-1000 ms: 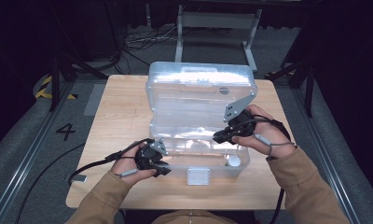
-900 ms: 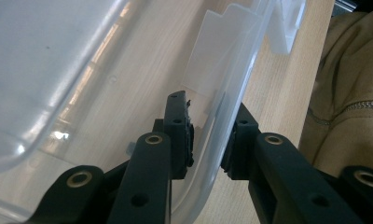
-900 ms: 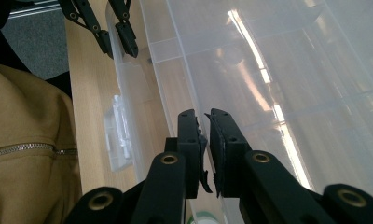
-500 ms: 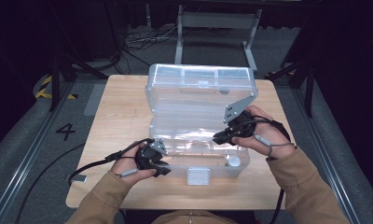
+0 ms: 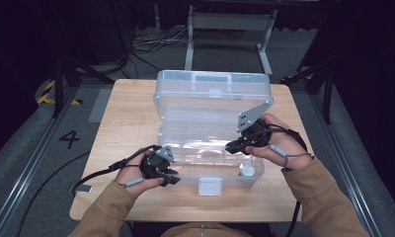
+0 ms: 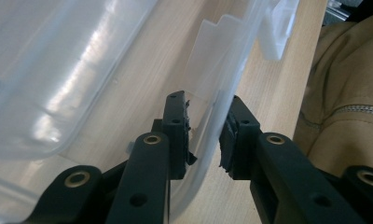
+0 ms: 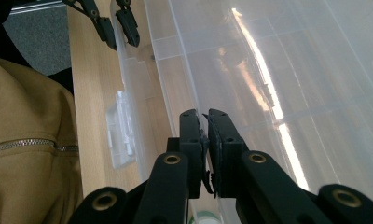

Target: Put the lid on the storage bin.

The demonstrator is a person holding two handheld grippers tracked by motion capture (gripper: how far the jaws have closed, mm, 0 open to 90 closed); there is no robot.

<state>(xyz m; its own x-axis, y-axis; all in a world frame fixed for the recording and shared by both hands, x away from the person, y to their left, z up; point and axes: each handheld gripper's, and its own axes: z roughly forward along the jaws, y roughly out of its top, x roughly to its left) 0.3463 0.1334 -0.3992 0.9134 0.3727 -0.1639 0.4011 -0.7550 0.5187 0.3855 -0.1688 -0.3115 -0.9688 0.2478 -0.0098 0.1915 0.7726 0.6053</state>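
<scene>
The clear plastic box (image 5: 210, 133) sits mid-table (image 5: 116, 123), lid open and standing up at its far side. The left gripper (image 6: 205, 135) straddles the box's near-left rim, jaws apart with the wall between them but not pinched; the right gripper (image 7: 204, 135) is at the box's right rim, jaws nearly together, seemingly clamped on the thin wall. Judgement: before moving the box, the left should close squarely on the rim, clear of the front latch (image 5: 210, 186), so both sides share the load.

A light wooden table (image 5: 121, 123) carries a clear plastic box (image 5: 210, 108), its near wall between the left jaws.
</scene>
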